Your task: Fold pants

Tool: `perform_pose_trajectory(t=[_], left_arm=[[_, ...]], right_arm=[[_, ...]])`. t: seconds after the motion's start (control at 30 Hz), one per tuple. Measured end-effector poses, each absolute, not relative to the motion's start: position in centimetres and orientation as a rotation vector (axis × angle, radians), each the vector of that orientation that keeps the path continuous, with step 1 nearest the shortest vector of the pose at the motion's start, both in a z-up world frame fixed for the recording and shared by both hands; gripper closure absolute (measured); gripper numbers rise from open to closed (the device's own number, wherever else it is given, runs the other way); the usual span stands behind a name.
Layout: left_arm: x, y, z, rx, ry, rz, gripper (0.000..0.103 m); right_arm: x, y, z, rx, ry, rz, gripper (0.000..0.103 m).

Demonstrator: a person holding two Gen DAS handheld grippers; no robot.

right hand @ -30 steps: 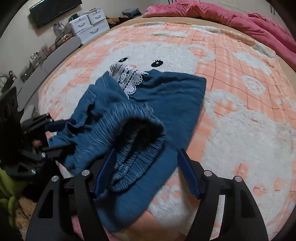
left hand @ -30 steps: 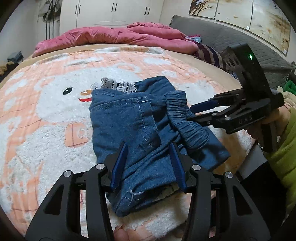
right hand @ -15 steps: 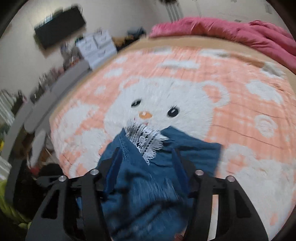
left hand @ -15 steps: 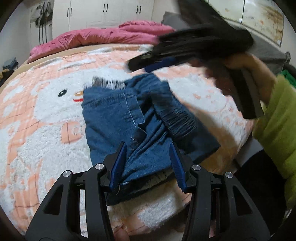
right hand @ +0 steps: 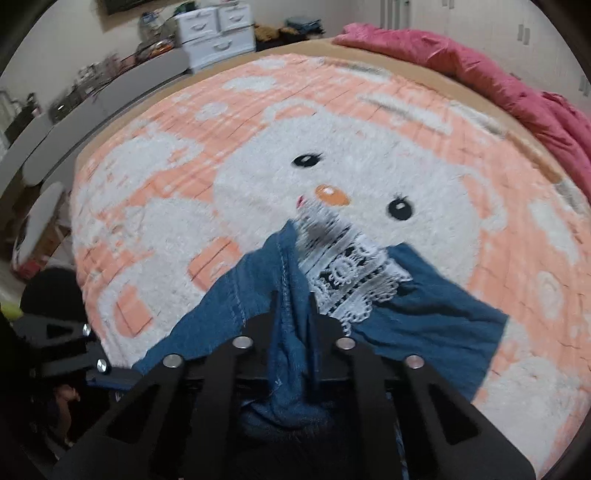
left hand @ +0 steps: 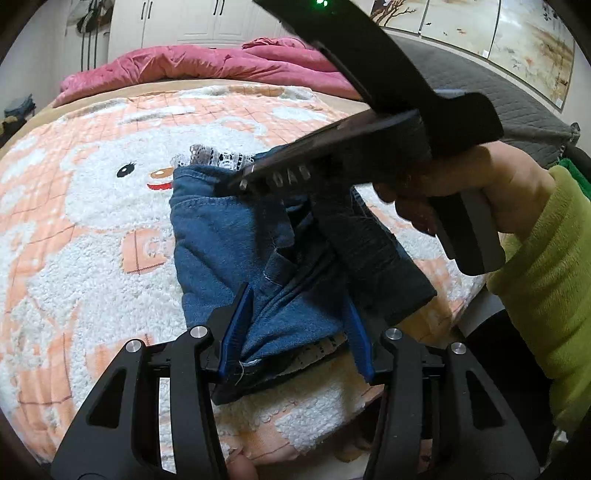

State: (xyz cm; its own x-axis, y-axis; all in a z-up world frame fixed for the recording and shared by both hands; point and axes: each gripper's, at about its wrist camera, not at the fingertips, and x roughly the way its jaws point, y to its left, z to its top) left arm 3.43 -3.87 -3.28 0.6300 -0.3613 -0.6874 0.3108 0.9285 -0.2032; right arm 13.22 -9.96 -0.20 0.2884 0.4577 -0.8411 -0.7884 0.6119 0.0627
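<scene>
Pants (left hand: 236,240), blue denim, are seen bunched in a partial fold on the blanket (left hand: 74,229), near its 6 o'clock edge in the left view. White lace trim (right hand: 347,280) is shown at the pants' 12 o'clock end. Left gripper (left hand: 295,332) is held open, blue pads on either side of the near denim edge, nothing pinched. Right gripper (right hand: 291,314) is closed on a denim ridge of the pants beside the lace; in the left view it is seen coming in from 2 o'clock, held by a hand (left hand: 480,184) in a green sleeve. Blanket is fluffy, orange and white, with a cartoon face. Pink duvet (left hand: 207,66) is piled at 12 o'clock, white wardrobes (left hand: 184,18) behind. Drawers (right hand: 218,33) are seen at 11 o'clock in the right view.
</scene>
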Motion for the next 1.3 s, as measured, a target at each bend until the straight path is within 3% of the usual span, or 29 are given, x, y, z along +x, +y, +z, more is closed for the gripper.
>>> perform_pose_trajectory(t=[0.17, 0.37, 0.43, 0.5, 0.87, 0.93, 1.0, 1.17, 1.3], left_arm=[[3.4, -3.6, -3.3, -0.08, 0.803, -0.387, 0.063], [3.7, -2.9, -3.4, -0.109, 0.81, -0.396, 0.062], [3.8, -2.7, -3.4, -0.115, 0.812, -0.397, 0.062], [3.8, -2.6, -3.4, -0.114, 0.812, -0.397, 0.061], [4.0, -2.8, -3.5, -0.109, 0.817, -0.397, 0.06], [4.0, -2.7, -3.6, -0.11, 0.817, -0.397, 0.06], [4.0, -2.7, -3.6, -0.111, 0.818, -0.398, 0.06], [3.9, -2.6, -3.6, -0.112, 0.816, -0.399, 0.059], [3.4, -2.8, -3.1, -0.111, 0.803, -0.416, 0.048]], right_arm=[[14.7, -9.2, 0.0, -0.416, 0.93, 0.799, 0.103], [15.8, -9.3, -1.0, -0.392, 0.98, 0.79, 0.101], [15.5, -10.0, 0.3, -0.346, 0.96, 0.804, 0.094], [14.6, -11.1, 1.7, -0.328, 0.927, 0.83, 0.065], [13.4, -12.6, -1.9, -0.527, 0.99, 0.733, 0.063], [13.7, -12.7, -2.1, -0.525, 0.989, 0.722, 0.055], [14.0, -12.9, -2.4, -0.536, 0.98, 0.676, 0.041], [14.6, -14.2, -2.1, -0.429, 1.002, 0.693, 0.041], [14.5, -15.5, 0.0, -0.317, 0.957, 0.692, 0.038]])
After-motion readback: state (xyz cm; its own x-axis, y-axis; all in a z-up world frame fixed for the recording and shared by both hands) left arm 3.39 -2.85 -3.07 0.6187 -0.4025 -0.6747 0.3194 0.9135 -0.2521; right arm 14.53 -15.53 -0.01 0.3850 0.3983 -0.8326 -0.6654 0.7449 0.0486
